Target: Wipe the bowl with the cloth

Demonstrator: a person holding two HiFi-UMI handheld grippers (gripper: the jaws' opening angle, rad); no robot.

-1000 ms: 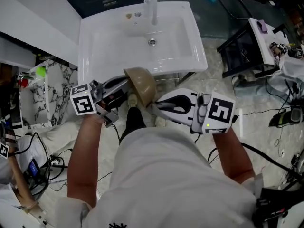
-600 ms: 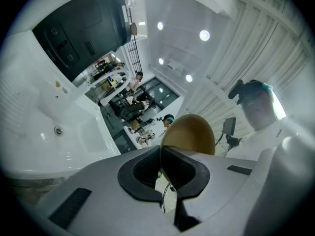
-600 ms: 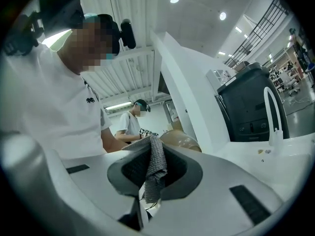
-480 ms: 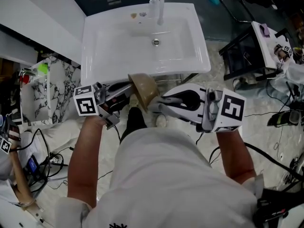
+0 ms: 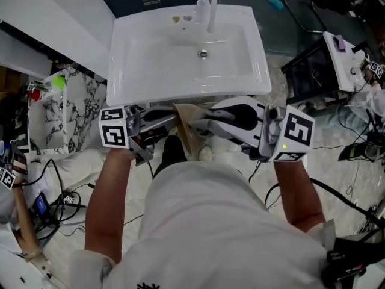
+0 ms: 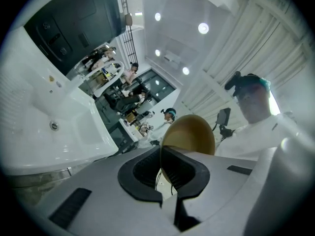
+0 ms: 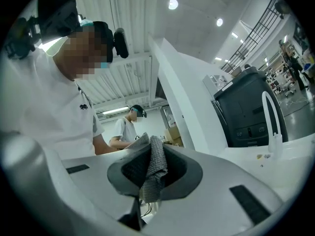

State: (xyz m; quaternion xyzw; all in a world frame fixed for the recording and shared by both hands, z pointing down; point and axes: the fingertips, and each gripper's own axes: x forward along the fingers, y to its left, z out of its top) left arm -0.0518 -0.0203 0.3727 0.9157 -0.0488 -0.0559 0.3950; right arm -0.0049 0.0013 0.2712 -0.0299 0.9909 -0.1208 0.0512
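In the head view a tan bowl (image 5: 192, 138) hangs edge-on just below the front rim of the white sink (image 5: 129, 86). My left gripper (image 5: 178, 118) reaches in from the left. Its view shows the jaws shut on the rim of the bowl (image 6: 191, 133), with the bowl's round side rising above my left gripper (image 6: 161, 154). My right gripper (image 5: 194, 125) comes from the right, level, tip close to the bowl. It is shut on a folded grey cloth (image 7: 154, 168), which sticks up between the jaws of my right gripper (image 7: 153, 173). The cloth is hard to make out from above.
The sink has a tall white tap (image 5: 211, 5) and a drain (image 5: 203, 53). A marble-patterned stand (image 5: 66, 116) is at the left, a black cart (image 5: 307, 65) at the right. Cables (image 5: 63, 200) lie on the floor. Other people stand in the background.
Both grippers have moved up the picture toward the sink's front edge, with bowl and cloth. The bowl now shows more edge-on. Both grips are unchanged.
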